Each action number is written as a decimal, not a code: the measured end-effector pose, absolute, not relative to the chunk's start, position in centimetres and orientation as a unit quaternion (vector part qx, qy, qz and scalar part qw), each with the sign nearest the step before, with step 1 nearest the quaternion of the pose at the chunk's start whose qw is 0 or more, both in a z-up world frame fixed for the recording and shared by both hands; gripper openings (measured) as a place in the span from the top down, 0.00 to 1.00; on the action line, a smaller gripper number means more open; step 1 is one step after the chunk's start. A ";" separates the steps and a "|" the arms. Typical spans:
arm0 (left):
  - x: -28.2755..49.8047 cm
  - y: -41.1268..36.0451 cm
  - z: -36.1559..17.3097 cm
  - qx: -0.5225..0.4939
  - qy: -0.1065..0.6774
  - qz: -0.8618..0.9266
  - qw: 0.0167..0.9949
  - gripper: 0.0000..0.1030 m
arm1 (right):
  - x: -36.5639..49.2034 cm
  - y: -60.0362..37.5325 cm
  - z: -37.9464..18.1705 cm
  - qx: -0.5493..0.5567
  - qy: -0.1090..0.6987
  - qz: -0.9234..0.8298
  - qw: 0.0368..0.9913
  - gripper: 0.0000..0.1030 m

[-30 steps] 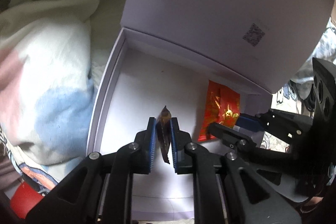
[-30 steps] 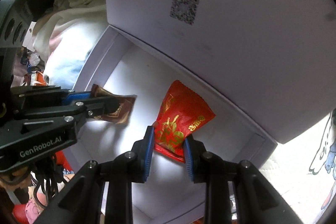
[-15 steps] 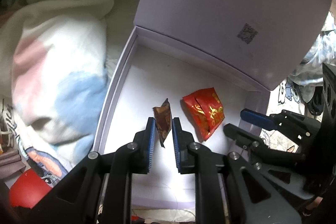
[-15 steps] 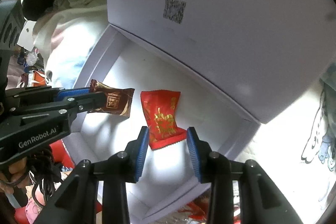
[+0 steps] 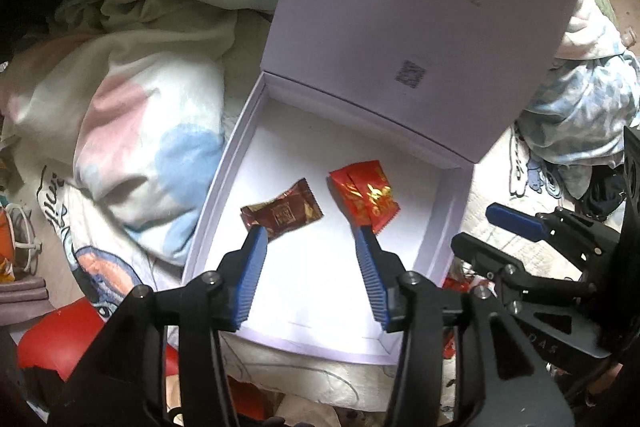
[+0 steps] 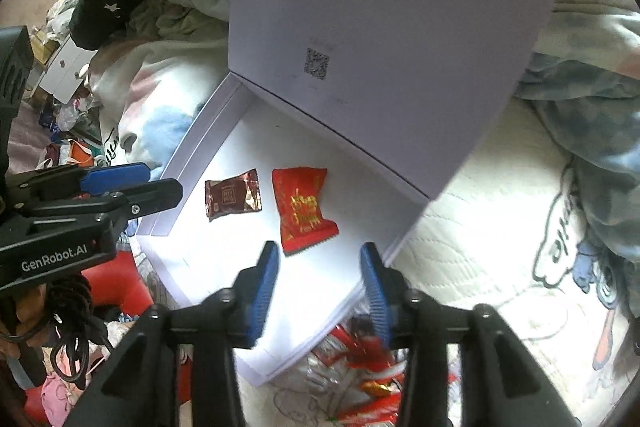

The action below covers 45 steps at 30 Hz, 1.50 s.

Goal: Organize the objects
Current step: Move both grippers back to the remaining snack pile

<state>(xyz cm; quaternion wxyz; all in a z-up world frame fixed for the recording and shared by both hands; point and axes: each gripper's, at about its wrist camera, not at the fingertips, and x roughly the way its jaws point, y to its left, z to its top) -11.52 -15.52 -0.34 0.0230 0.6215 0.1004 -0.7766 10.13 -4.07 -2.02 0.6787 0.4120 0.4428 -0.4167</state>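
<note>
A white box [image 5: 218, 195] [image 6: 188, 147] lies open on the bed, its lid [image 5: 420, 27] [image 6: 392, 27] standing up at the back. On its floor lie a brown snack packet [image 5: 282, 214] [image 6: 232, 197] and, to its right, a red snack packet [image 5: 366, 195] [image 6: 302, 213]. My left gripper [image 5: 310, 239] hangs above the box with its jaws opening and nothing between them. My right gripper [image 6: 320, 251] hovers over the box's near right side, jaws opening too, with nothing held. Each gripper shows at the edge of the other's view: the right gripper [image 5: 516, 227], the left gripper [image 6: 132, 183].
Rumpled pastel bedding [image 5: 132, 131] lies left of the box and a patterned blanket [image 6: 580, 155] to the right. Several more red packets [image 6: 360, 367] lie on the bed by the box's near corner. A red object [image 5: 52, 339] sits at the lower left.
Both grippers let go of their packets, opened and rose away from the box. The brown packet now lies flat on the box floor, and the red one lies beside it.
</note>
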 end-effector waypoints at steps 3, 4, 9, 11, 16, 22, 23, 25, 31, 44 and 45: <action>-9.0 -14.5 0.8 0.618 0.097 -0.780 0.022 0.56 | 9.1 -3.2 -1.1 0.415 0.436 -0.426 0.676 0.49; -8.5 -13.4 1.1 0.616 0.096 -0.781 0.021 0.56 | 8.6 -2.9 -0.8 0.416 0.435 -0.426 0.675 0.48; -7.9 -10.9 2.5 0.609 0.096 -0.787 0.018 0.52 | 6.3 -1.2 0.5 0.420 0.426 -0.436 0.672 0.48; -7.4 -10.0 2.7 0.607 0.093 -0.789 0.016 0.51 | 5.6 -0.6 0.6 0.421 0.424 -0.441 0.670 0.48; -6.2 -7.3 2.1 0.611 0.091 -0.786 0.007 0.51 | 3.8 1.2 0.8 0.427 0.422 -0.448 0.662 0.48; -4.2 -4.7 2.1 0.616 0.094 -0.782 -0.008 0.51 | 1.8 3.5 0.8 0.435 0.418 -0.455 0.655 0.48; -3.9 -4.3 2.1 0.617 0.094 -0.781 -0.011 0.51 | 1.4 4.0 0.7 0.438 0.418 -0.456 0.653 0.48; -3.4 -3.2 1.9 0.619 0.089 -0.780 -0.018 0.51 | 1.0 4.6 0.6 0.440 0.417 -0.457 0.651 0.48; -2.0 -0.8 1.0 0.626 0.086 -0.775 -0.032 0.51 | -0.7 6.7 0.0 0.447 0.418 -0.462 0.642 0.48; 0.3 3.8 -2.6 0.648 0.070 -0.755 -0.072 0.51 | -3.4 10.7 -3.4 0.481 0.419 -0.457 0.619 0.48; 0.4 4.1 -2.9 0.649 0.068 -0.754 -0.075 0.51 | -3.5 10.9 -3.7 0.483 0.419 -0.457 0.618 0.48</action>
